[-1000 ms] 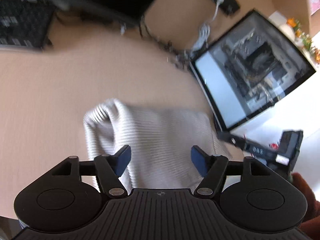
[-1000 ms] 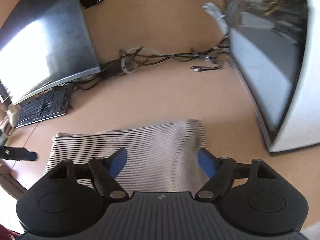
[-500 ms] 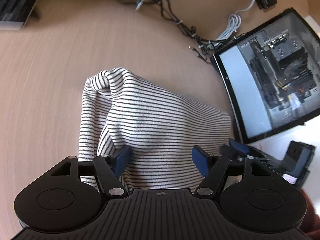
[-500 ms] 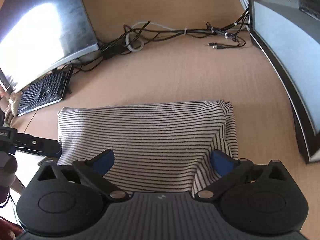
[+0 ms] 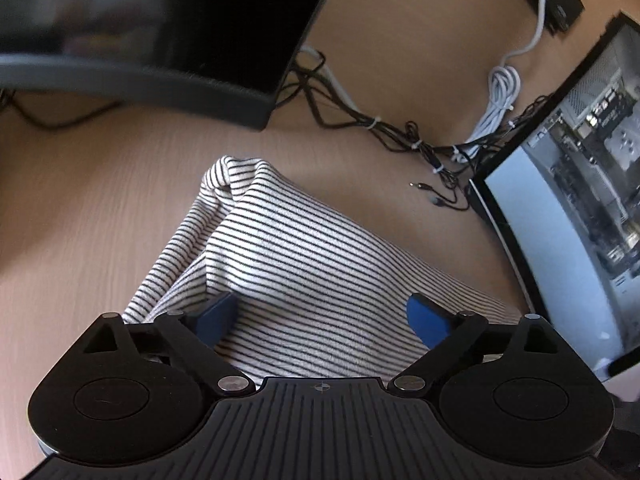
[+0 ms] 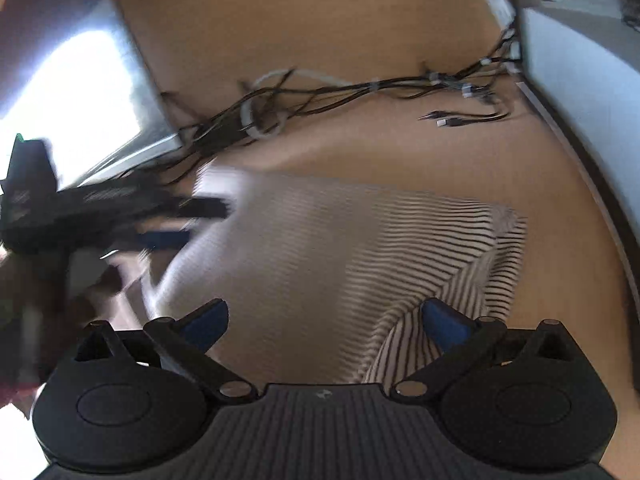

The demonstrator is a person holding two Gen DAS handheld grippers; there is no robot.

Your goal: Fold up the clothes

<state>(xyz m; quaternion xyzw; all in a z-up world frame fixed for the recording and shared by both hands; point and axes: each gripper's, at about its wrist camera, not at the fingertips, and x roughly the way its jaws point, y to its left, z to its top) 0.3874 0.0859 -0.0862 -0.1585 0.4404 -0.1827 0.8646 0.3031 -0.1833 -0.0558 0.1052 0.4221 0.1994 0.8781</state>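
A: Left wrist view: what does it show?
B: The left gripper (image 5: 320, 318) hangs over a folded striped shirt (image 5: 304, 256) lying on the tabletop (image 5: 80, 216). Its jaws stand wide apart, holding nothing, with the blue pads (image 5: 216, 316) just above the cloth. Behind the shirt sit a dark monitor (image 5: 160, 32), a tangle of cables (image 5: 400, 136) and, to the right, a glass-sided computer case (image 5: 568, 208).

A: And the right wrist view?
B: It is blurred. The right gripper (image 6: 324, 320) is also spread wide and empty, over the near edge of the shirt (image 6: 400, 248). The left gripper (image 6: 120, 208) shows as a dark smear at the shirt's left end. Cables (image 6: 320, 96) run along the back of the tabletop (image 6: 480, 160).
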